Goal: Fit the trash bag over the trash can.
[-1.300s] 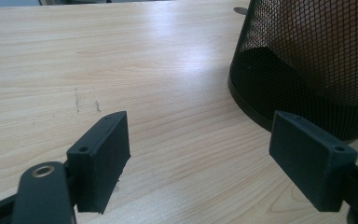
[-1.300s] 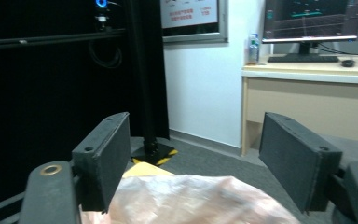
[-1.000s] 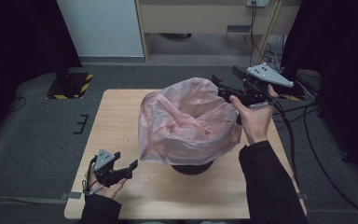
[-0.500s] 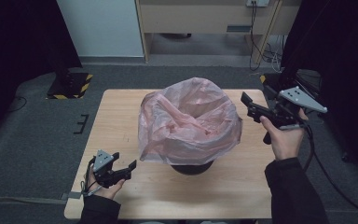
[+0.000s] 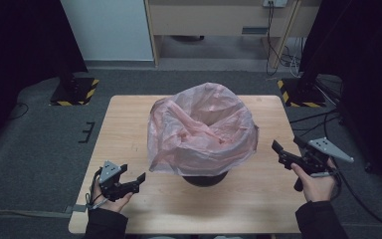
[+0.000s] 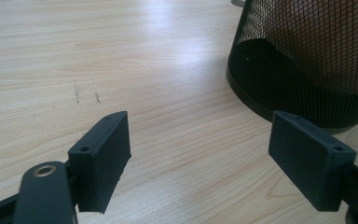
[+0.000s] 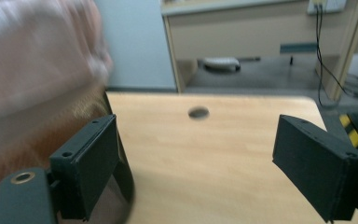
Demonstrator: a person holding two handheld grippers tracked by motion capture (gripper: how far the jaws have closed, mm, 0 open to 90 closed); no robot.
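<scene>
At the near left of the counter (image 5: 129,124), the left gripper (image 5: 137,180) rests low in the hand, its fingers (image 6: 103,154) spread wide with nothing between them, aimed toward the base of the mesh bin (image 6: 307,60). At the near right edge, the right gripper (image 5: 282,152) hangs beside the bin; its fingers (image 7: 91,158) have just been opening and stand wide and empty.

Between them, at the counter's middle, stands the black mesh bin with a pink plastic bag (image 5: 201,129) draped over its rim and billowing well down its sides. The bag looks thin, light, soft and slippery, so it would likely crumple or tear if pulled hard; the loose hem hanging low on each side seems the best place to pinch. The bin itself looks light and could tip.

Bare counter lies to both sides and beyond, with its far edge well clear.
</scene>
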